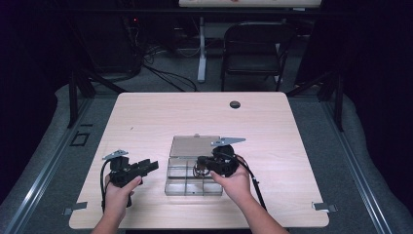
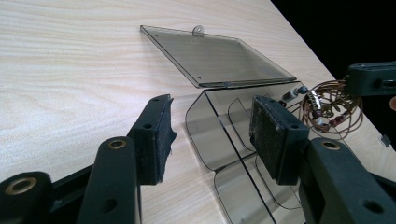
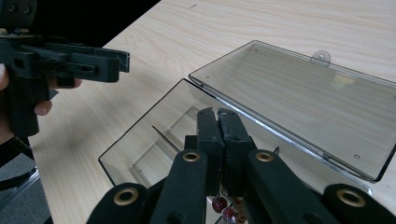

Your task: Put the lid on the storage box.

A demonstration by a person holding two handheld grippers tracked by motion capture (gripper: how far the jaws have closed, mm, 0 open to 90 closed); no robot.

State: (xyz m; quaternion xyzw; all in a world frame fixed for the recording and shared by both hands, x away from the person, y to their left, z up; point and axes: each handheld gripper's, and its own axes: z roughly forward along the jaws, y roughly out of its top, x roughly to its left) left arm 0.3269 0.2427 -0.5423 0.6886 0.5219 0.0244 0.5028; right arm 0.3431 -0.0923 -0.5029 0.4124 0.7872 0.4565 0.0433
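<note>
A clear plastic compartment box [image 1: 181, 181] lies on the wooden table with its lid [image 1: 194, 146] folded flat behind it. My right gripper [image 1: 200, 164] hovers over the box's right compartments, shut on a coiled copper-wire bracelet with red and white beads [image 2: 329, 109]. In the right gripper view, its closed jaws [image 3: 218, 116] point into the box [image 3: 140, 135], and beads [image 3: 226, 211] show beneath them. My left gripper [image 1: 152, 165] sits just left of the box, open and empty. Its pads [image 2: 275, 133] frame the box's near wall [image 2: 205, 126] without touching it.
The box's inner dividers [image 2: 238, 116] form several compartments. A black grommet [image 1: 235, 104] sits near the table's far edge. A folding chair [image 1: 253, 48] and cables stand on the floor beyond the table. The table's front edge lies close under both forearms.
</note>
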